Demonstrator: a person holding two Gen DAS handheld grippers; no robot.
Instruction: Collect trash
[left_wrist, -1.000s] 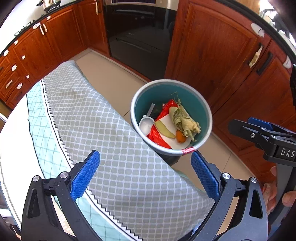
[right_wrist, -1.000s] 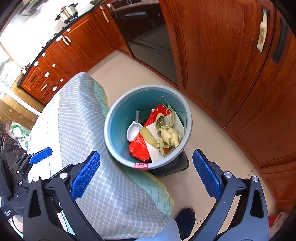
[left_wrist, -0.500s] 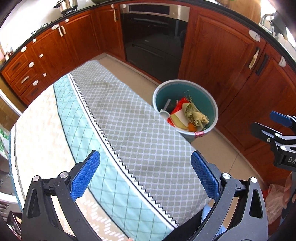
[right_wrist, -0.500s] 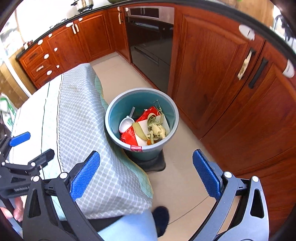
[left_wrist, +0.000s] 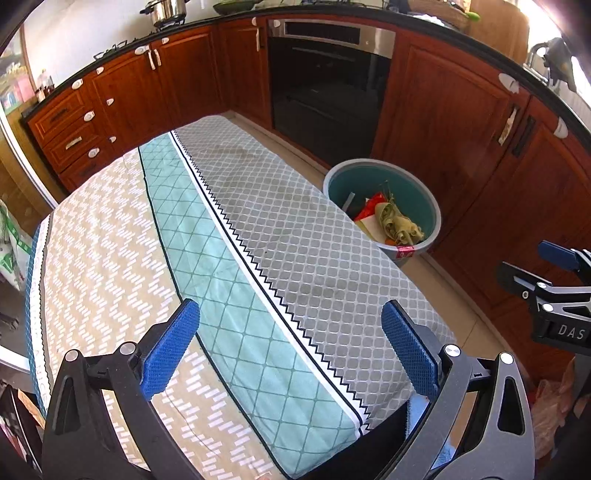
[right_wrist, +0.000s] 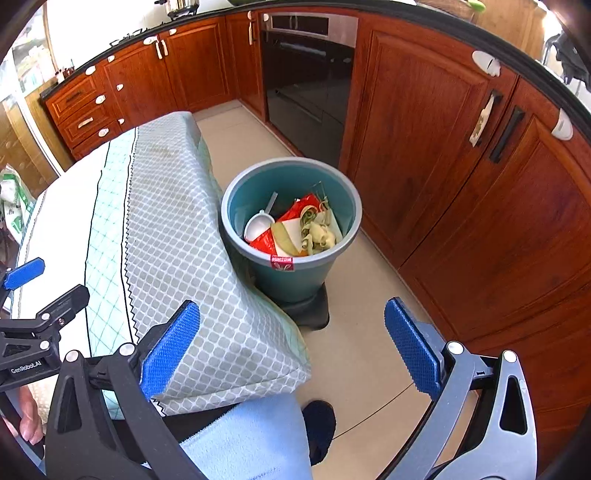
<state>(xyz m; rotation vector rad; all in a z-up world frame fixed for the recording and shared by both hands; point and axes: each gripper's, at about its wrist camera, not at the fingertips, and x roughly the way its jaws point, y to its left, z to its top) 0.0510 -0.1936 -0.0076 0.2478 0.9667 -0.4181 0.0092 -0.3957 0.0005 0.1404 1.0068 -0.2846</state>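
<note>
A teal trash bin (left_wrist: 428, 206) (right_wrist: 314, 275) stands on the floor beside the table's right edge. Inside it lie a red wrapper (right_wrist: 301, 210), pale green husks (right_wrist: 317, 232), a white scoop (right_wrist: 256, 225) and an orange scrap (left_wrist: 389, 242). My left gripper (left_wrist: 290, 349) hangs open above the cloth-covered table (left_wrist: 236, 236), well back from the bin, with nothing between its fingers. My right gripper (right_wrist: 291, 343) is open too, empty, over the table's near corner and the floor in front of the bin. The right gripper (left_wrist: 554, 288) also shows in the left wrist view.
Red-brown wooden cabinets (right_wrist: 461, 192) and a black oven (right_wrist: 306, 88) ring the floor behind the bin. A patterned cloth (right_wrist: 166, 236) covers the table. A person's shoe (right_wrist: 319, 424) and blue trouser leg (right_wrist: 251, 439) are near the table corner. A plastic bag (left_wrist: 554, 406) lies at lower right.
Both grippers have pulled back and up from the bin, which now looks smaller and farther away. More of the table and kitchen has come into view. Both stayed open and empty.
</note>
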